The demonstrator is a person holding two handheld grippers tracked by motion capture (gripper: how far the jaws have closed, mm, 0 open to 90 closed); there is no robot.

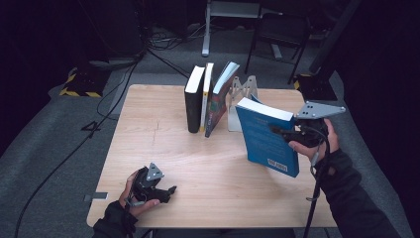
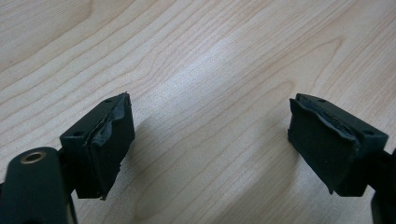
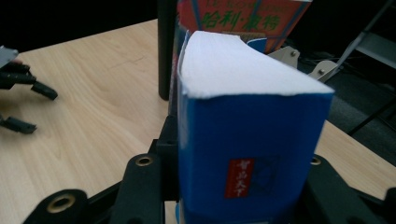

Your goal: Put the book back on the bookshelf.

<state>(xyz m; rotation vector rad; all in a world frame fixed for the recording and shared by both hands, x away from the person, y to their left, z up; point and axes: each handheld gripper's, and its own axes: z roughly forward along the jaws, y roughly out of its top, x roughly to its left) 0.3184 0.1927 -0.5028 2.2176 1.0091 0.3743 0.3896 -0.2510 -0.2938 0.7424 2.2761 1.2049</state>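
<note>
Now, with right tongs (image 1: 278, 130) clamped on blue book (image 1: 265, 136), keep upright, slot beside bookend (image 1: 241, 91); left tongs (image 1: 168, 191) apart, empty.

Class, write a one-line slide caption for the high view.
Right gripper lifts a blue book beside three shelved books; left gripper rests open.

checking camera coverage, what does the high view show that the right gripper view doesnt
High view: the whole wooden table, three books leaning together against a bookend, the back cover of the blue book with its barcode, and the person's forearms.

Right gripper view: the blue book's spine with a red label, and its white page edges up close.

Both: the blue book clamped in the right gripper, the open left gripper low over the table, and the standing books.
</note>
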